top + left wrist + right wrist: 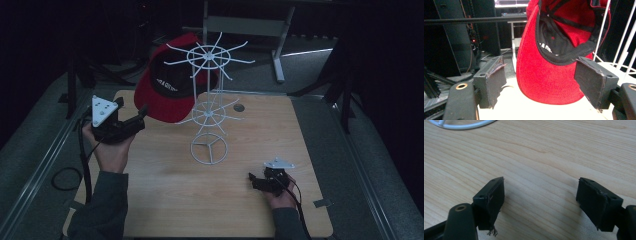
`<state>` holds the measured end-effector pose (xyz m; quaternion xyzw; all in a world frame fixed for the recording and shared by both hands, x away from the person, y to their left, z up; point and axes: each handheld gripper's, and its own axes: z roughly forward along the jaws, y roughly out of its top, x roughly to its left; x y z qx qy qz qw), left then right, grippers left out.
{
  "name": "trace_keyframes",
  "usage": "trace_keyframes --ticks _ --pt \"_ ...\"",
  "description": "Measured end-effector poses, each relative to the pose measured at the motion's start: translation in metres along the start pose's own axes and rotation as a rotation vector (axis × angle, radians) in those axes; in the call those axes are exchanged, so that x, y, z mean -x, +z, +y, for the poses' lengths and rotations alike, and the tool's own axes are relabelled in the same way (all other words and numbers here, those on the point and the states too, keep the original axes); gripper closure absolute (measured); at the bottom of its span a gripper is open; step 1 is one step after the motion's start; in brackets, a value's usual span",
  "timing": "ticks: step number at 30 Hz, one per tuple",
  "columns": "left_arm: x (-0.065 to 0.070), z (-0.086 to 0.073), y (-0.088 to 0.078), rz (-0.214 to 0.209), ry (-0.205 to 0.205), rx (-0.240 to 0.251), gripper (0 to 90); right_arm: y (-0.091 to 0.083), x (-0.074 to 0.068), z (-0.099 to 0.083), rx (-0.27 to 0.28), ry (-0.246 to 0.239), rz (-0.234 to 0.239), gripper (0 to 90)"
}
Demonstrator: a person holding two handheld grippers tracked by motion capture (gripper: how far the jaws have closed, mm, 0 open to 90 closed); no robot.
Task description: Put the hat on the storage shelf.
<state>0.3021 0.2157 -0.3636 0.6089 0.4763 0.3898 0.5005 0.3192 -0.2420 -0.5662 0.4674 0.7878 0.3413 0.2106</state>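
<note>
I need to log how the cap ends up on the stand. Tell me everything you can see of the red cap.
The red cap hangs on the white wire rack, on its far left side, brim pointing down toward the table. Its fabric looks ribbed, like corduroy; the black inside lining and sweatband carry white lettering too blurred to read. It hangs tilted, the underside facing the camera. The left hand-held gripper points at it with jaws open on either side of the brim, apparently not touching. Which hook bears it cannot be told.

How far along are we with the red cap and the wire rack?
The red cap looks already hung on the white wire rack, brim down. In hand: the left gripper faces the brim with jaws open, gripping nothing. The right gripper sits open over the bare table. What seems left is either closing on the brim or backing away; I cannot tell which.
</note>
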Motion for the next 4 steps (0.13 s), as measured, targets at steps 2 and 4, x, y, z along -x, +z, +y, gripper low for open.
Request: trace_keyframes --ticks 2,4 --pt "0.0001 0.0001 0.0002 0.002 0.002 0.001 25.5 0.0000 0.0000 0.0000 0.000 0.000 0.000 22.7" --pt "0.0002 0.0002 0.0007 0.001 0.005 -0.001 25.5 0.0000 0.0000 0.0000 0.000 0.001 0.000 22.7"
